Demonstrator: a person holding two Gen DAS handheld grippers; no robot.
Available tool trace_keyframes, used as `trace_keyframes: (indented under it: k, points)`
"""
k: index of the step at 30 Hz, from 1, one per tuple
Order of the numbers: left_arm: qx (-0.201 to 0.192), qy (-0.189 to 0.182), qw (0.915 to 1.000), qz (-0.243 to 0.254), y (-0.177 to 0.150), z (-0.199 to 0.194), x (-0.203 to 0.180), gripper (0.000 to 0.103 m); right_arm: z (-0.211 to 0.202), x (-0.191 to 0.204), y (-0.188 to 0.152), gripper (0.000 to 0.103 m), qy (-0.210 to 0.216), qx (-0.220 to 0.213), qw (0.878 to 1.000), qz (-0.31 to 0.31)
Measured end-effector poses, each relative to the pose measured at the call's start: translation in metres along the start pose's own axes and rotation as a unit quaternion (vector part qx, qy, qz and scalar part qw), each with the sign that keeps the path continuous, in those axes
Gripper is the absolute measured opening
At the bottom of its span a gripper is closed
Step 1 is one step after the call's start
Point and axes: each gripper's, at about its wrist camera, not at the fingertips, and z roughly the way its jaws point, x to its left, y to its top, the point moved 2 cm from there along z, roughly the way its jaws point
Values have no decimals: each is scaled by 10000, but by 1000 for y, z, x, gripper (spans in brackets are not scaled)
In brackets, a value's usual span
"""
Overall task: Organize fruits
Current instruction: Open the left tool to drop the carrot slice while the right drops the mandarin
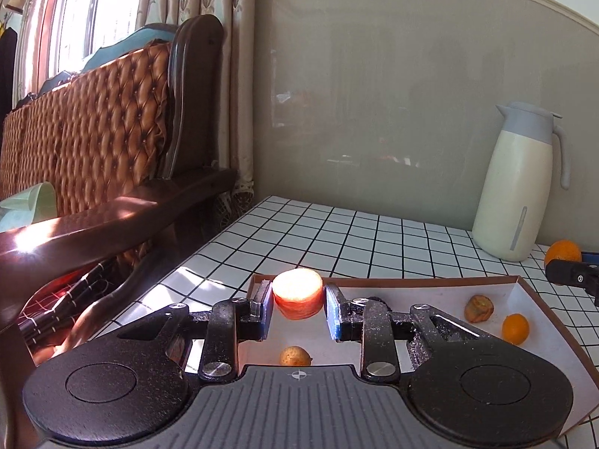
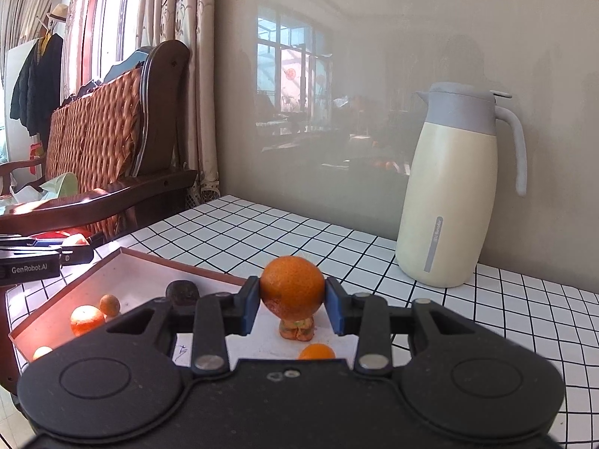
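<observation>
Tray [image 2: 123, 262] at frame bottom holds five loose fruits. Left gripper [image 1: 297, 312] clamps a sixth fruit [image 1: 298, 293]; right gripper [image 2: 292, 308] clamps an orange [image 2: 292, 286]. One jug [image 2: 449, 187] right.

Daylight enters through the window [image 1: 80, 18] at left, overexposing it. Glare washes the held fruit [image 1: 297, 293]. Fisheye distortion bends edges.

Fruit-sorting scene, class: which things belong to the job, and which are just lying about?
Part of the job:
- left gripper, shut on a sunlit fruit
- right gripper, shut on an orange
- shallow tray
- small orange lying in it

Just lying about:
- cream jug
- sofa
- curtain
</observation>
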Motion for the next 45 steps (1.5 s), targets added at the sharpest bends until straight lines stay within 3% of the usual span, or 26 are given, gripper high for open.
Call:
trace_keyframes:
  k: [21, 33, 34, 35, 36, 37, 38, 39, 45]
  points:
    - [239, -95, 9996, 93, 6, 46, -1, 30, 39, -13, 5, 29, 36, 247, 9997, 18]
    - [284, -183, 9993, 175, 7, 51, -7, 30, 44, -13, 5, 29, 135, 322, 9994, 41]
    - [317, -196, 9992, 175, 7, 51, -8, 30, 45, -12, 5, 30, 159, 346, 9993, 7]
    - [329, -198, 9991, 183, 8, 50, -8, 31, 46, -11, 6, 38, 143, 389, 9991, -72]
    - [278, -167, 9993, 193, 9, 48, -9, 53, 46, -11, 7, 50, 37, 402, 9991, -150]
    - [190, -101, 9995, 242, 9, 43, -10, 103, 43, -12, 8, 89, -112, 236, 9995, -172]
    - [-27, 4, 9994, 333, 9, 38, -11, 101, 36, -13, 8, 96, -200, -41, 9997, -140]
    - [-92, 83, 9990, 428, 9, 35, -12, 103, 32, -15, 9, 97, -211, -153, 9996, -118]
    - [-32, 65, 9997, 221, 10, 36, 1, 103, 34, -20, 8, 97, -223, -21, 9997, -9]
